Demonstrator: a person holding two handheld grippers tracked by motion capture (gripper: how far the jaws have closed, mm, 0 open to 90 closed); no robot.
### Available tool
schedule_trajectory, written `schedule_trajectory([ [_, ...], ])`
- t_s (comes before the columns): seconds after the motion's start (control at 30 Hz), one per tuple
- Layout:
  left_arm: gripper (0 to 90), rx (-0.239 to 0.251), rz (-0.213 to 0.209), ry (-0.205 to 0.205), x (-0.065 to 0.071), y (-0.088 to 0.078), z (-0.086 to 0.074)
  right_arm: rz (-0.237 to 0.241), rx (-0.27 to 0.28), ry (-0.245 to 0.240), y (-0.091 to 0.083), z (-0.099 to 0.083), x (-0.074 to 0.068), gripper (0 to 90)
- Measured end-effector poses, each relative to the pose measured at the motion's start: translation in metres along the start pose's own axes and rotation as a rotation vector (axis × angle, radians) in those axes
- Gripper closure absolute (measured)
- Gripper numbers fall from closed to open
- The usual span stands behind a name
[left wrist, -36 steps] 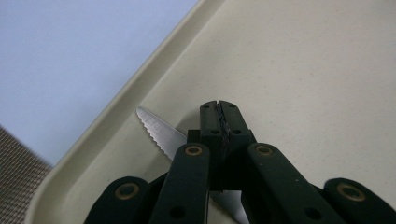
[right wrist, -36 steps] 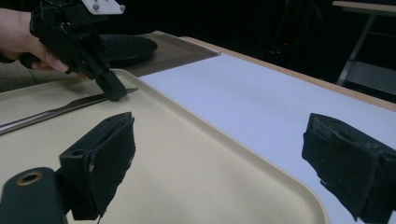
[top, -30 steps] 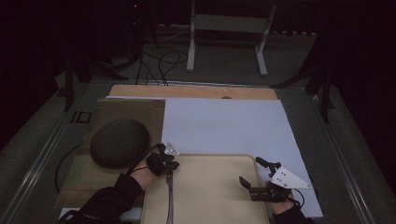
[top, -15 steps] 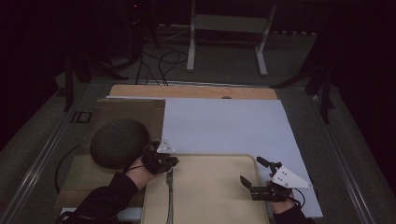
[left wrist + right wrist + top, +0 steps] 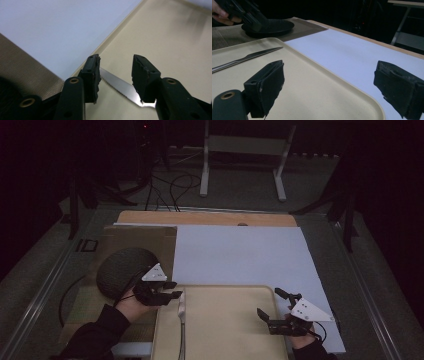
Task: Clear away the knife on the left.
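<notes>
The silver metal table knife with a serrated blade [image 5: 182,312] lies flat on the beige plastic tray [image 5: 225,330], close to the tray's left rim and running lengthwise along it, blade end toward the far edge. In the right gripper view the knife [image 5: 244,59] rests on the tray [image 5: 317,82] with nothing touching it.

The left gripper [image 5: 172,290] hovers just beside the knife's blade end, at the tray's far left corner. In the left gripper view its jaws stand spread, having just been opening, and the blade [image 5: 117,86] shows on the tray below the gap between them, touched by neither pad. So the knife is free of the left gripper [image 5: 116,75], lying a little below and beyond its fingertips.

Left of the tray, a black round plate [image 5: 120,270] sits on a brown woven placemat [image 5: 135,240]; the left hand [image 5: 131,301] holds its gripper between that plate and the tray's left rim.

At the tray's opposite, right rim, well apart from the knife, the right gripper [image 5: 267,307] is held with its jaws spread wide and nothing between them; in its own view the right gripper [image 5: 329,82] straddles the tray's rim.

Beyond the tray's far edge and to its right, a white sheet [image 5: 240,255] covers the wooden counter [image 5: 210,218].
</notes>
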State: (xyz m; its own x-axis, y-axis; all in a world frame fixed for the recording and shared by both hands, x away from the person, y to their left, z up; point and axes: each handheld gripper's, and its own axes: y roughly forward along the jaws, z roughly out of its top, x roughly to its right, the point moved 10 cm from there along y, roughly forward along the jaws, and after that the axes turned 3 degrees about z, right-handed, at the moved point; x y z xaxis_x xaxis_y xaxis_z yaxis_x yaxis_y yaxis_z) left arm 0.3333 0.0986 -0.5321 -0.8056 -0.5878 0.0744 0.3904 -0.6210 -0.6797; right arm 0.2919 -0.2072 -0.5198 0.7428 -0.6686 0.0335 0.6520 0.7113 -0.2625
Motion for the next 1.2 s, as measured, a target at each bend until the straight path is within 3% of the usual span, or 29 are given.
schedule_trajectory([
  [0.13, 46.6, 0.025, -0.013, -0.009, -0.002, -0.012, -0.004, 0.000, 0.001, -0.001, 0.000, 0.000, 0.000, 9.2],
  [0.3, 23.4, 0.043, 0.006, 0.000, -0.003, -0.023, -0.010, -0.001, -0.001, 0.000, 0.000, 0.000, 0.000, 9.2],
  [0.47, 9.3, 0.077, -0.055, -0.032, -0.004, -0.034, -0.018, -0.002, -0.001, -0.003, 0.000, 0.000, 0.000, 9.3],
  [0.53, 2.2, 0.088, -0.059, -0.031, -0.007, -0.038, -0.023, -0.003, 0.000, -0.002, 0.000, 0.001, 0.000, 9.2],
  [0.7, 0.3, 0.153, -0.034, -0.032, -0.018, -0.049, -0.035, -0.003, -0.001, -0.003, 0.000, 0.000, 0.000, 9.2],
  [0.77, 0.3, 0.193, -0.002, -0.033, -0.025, -0.055, -0.039, -0.002, -0.003, -0.001, 0.000, 0.000, -0.001, 9.2],
  [1.2, 0.4, 0.323, 0.079, -0.144, -0.052, -0.081, -0.070, -0.003, -0.004, -0.002, 0.000, 0.000, -0.001, 9.2],
])
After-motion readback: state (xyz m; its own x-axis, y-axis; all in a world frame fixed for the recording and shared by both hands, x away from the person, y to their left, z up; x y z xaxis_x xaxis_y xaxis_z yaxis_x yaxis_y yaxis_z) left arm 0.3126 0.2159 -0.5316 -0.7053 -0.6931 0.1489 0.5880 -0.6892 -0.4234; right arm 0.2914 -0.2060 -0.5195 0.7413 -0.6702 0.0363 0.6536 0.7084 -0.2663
